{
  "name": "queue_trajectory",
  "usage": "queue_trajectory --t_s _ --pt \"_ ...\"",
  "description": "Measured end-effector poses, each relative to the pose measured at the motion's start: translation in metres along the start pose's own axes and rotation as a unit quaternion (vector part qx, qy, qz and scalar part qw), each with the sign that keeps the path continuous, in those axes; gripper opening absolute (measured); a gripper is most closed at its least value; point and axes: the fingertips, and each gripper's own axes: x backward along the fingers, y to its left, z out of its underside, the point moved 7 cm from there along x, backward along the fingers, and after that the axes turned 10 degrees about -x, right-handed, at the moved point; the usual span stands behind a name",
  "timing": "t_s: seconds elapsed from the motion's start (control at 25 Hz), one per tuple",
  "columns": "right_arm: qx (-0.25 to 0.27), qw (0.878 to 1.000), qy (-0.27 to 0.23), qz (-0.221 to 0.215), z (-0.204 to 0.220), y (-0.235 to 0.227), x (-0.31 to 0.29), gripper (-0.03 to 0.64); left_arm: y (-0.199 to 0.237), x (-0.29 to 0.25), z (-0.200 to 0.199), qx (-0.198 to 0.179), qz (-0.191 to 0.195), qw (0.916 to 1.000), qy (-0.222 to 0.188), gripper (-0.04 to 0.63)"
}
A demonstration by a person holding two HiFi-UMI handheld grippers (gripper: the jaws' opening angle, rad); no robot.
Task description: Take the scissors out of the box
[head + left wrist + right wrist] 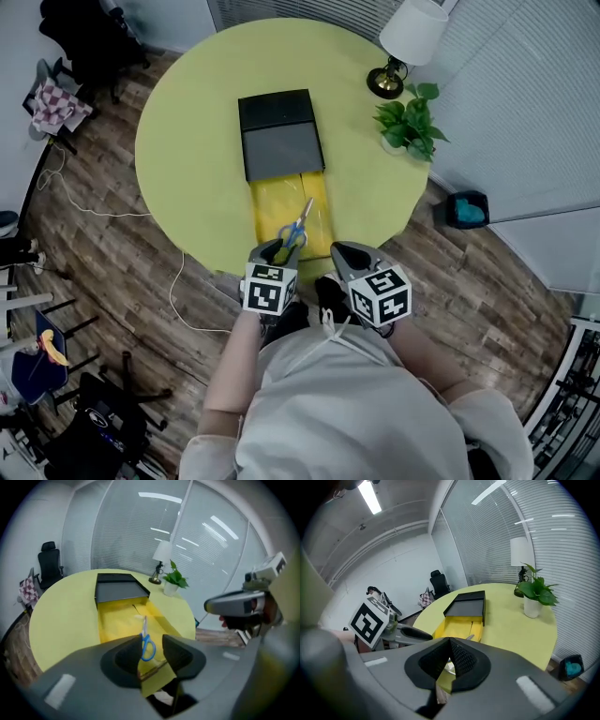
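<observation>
The scissors [295,228], with blue handles, lie on the yellow flap [274,199] folded out of the black box [281,131], near the table's front edge. My left gripper [278,251] stands open just behind the handles. In the left gripper view the scissors [146,644] show in the gap between the jaws, and the pads are not pressing on them. My right gripper [342,253] is shut and empty, to the right of the scissors at the table's edge. In the right gripper view its jaws [450,644] meet in front of the box [468,604].
The round yellow-green table [187,141] carries a lamp [403,47] and a potted plant [411,122] at the far right. A blue bin [466,209] stands on the wood floor to the right. Chairs and a white cable [173,281] are at the left.
</observation>
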Motion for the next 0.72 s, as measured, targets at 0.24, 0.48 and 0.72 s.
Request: queue_trajectory --t_s 0.24,0.48,0.72 --pt "-0.015 0.999 0.005 -0.031 -0.025 -0.034 -0.014 0.0 0.004 -0.053 -0.011 -0.038 -0.007 0.9952 0.09 0.163" --pt "-0.015 0.998 0.022 -0.058 -0.033 -0.05 -0.026 -0.002 0.008 -0.085 -0.004 -0.032 -0.002 0.985 0.169 0.175" --pt "-0.021 0.997 0.025 -0.069 -0.04 -0.068 -0.034 0.0 0.015 -0.106 0.0 -0.051 -0.022 0.9719 0.229 0.141"
